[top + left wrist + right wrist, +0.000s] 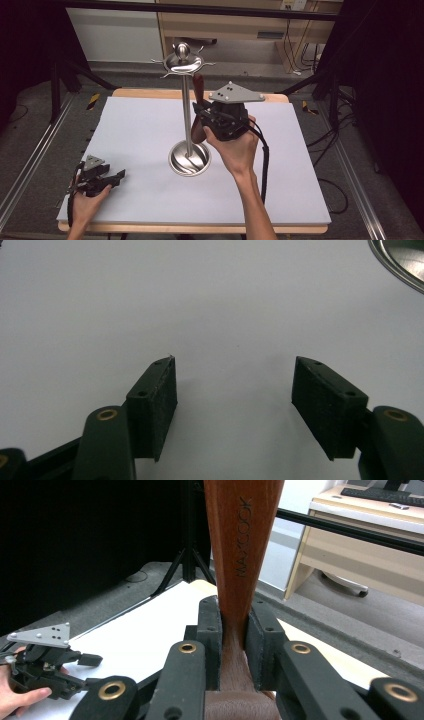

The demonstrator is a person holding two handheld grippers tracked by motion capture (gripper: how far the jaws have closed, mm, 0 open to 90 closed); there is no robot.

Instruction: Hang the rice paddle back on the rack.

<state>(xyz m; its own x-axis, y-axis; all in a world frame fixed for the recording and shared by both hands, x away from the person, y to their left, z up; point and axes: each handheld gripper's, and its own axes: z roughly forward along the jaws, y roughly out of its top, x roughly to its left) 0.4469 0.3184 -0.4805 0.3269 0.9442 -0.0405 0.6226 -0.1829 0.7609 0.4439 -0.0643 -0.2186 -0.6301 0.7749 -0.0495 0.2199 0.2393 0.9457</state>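
Right gripper (234, 645) pinches a wooden handle (241, 545) beside the steel stand (187, 105). Left gripper (235, 405) rests spread wide at the table's (300, 190) near left.

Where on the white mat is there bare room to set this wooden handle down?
The mat lies bare right of the stand base and along the far-left corner. Crowded spots: beside the base, and the near-left corner where the left claw rests.
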